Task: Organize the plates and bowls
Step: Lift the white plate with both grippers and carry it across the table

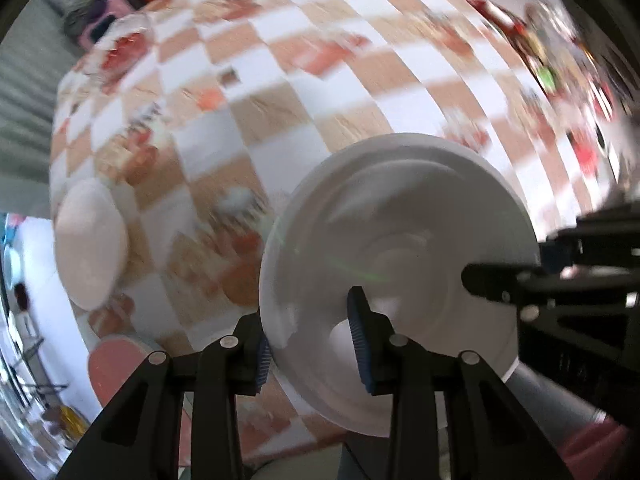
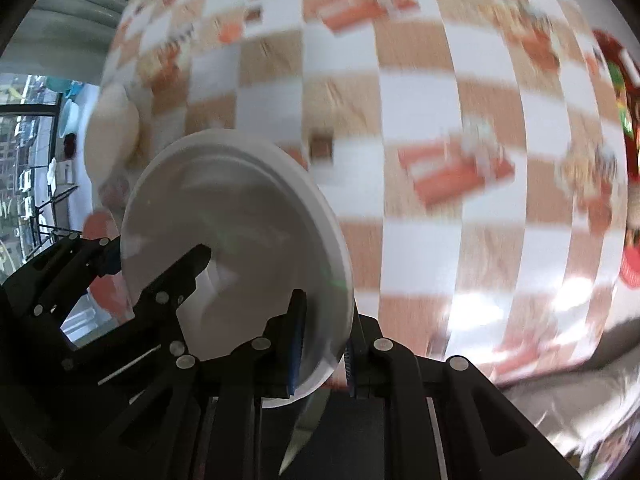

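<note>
A white plate (image 1: 400, 232) is held off the checkered table between both grippers. My left gripper (image 1: 312, 344) is shut on its near rim, with one blue pad over the plate face and one behind. My right gripper (image 2: 324, 344) is shut on the opposite rim of the same plate (image 2: 240, 216). The right gripper's finger shows at the plate's right edge in the left wrist view (image 1: 492, 280), and the left gripper shows at the left in the right wrist view (image 2: 132, 292). Both views are blurred by motion.
A cream bowl or plate (image 1: 90, 244) lies at the table's left side, and it also shows in the right wrist view (image 2: 114, 128). A pink plate (image 1: 116, 364) sits near the table's front-left edge. Red and dark clutter (image 1: 540, 60) lines the far right side.
</note>
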`<state>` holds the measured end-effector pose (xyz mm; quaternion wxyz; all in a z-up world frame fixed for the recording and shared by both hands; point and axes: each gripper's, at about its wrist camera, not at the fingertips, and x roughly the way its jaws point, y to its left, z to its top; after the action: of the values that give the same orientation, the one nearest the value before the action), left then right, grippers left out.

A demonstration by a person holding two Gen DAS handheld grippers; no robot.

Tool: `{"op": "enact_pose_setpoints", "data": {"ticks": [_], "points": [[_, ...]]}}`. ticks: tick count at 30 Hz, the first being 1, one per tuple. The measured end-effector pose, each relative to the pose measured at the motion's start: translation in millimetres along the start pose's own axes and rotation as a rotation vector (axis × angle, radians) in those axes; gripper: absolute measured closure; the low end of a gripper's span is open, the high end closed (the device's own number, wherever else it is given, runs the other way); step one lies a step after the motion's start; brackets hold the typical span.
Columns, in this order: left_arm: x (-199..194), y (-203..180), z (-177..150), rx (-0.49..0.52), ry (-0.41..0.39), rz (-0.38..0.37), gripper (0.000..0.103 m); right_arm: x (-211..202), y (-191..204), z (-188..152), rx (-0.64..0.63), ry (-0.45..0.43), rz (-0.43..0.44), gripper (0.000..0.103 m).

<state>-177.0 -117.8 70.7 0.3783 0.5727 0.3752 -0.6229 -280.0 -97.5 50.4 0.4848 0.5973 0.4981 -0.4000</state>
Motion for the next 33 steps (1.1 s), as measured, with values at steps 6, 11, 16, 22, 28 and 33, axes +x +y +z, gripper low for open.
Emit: {"op": "enact_pose_setpoints", "data": {"ticks": [6, 11, 16, 22, 28, 33], "points": [[15, -15, -18, 0.056, 0.084, -0.061, 0.066, 11, -15, -17, 0.083, 0.038, 0.032, 0.084], [14, -15, -20, 0.059, 0.075, -0.05, 0.066, 12, -11, -25, 0.069, 0.031, 0.02, 0.084], [14, -10, -26, 0.049, 0.087, -0.058, 0.066, 17, -2, -31, 0.062, 0.031, 0.016, 0.084], [15, -9, -33, 0.059, 0.093, -0.055, 0.066, 22, -3, -35, 0.075, 0.041, 0.016, 0.084], [18, -10, -35, 0.061, 0.095, -0.053, 0.063, 32, 7, -34, 0.074, 0.042, 0.01, 0.084], [19, -14, -35, 0.05, 0.097, -0.047, 0.047, 34, 11, -35, 0.064, 0.034, 0.008, 0.084]]}}
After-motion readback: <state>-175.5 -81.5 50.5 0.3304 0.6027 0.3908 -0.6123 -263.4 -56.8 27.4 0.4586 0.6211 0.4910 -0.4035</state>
